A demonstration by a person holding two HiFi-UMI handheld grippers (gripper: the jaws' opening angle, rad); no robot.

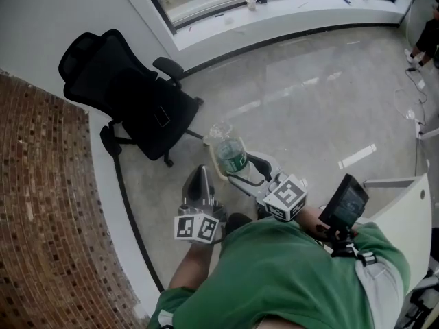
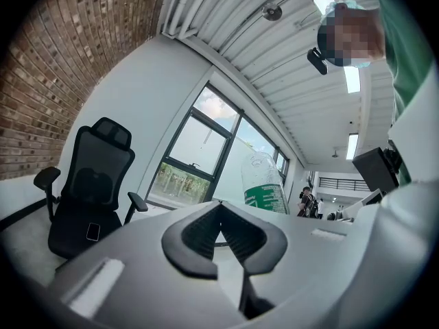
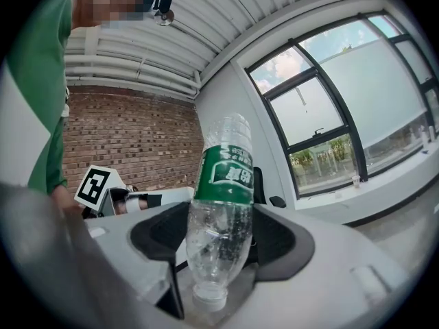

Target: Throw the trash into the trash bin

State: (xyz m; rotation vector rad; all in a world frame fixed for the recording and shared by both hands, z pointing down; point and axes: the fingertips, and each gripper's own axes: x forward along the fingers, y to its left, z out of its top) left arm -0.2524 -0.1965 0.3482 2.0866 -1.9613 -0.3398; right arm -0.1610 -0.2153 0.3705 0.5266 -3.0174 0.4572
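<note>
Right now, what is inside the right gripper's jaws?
The right gripper clamps a clear plastic bottle with a green label, cap end nearest the camera. Its body covers the pad faces.

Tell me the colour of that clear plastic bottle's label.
Green with white print, wrapping the bottle; right gripper view shows it best.

- The right gripper (image 3: 221,247) has its grey jaws clamped on a clear, crumpled plastic bottle with a green label (image 3: 223,173), cap end nearest the camera.
- A red brick wall (image 3: 130,132) stands behind on the left.
- A large dark-framed window (image 3: 343,108) fills the right.
</note>
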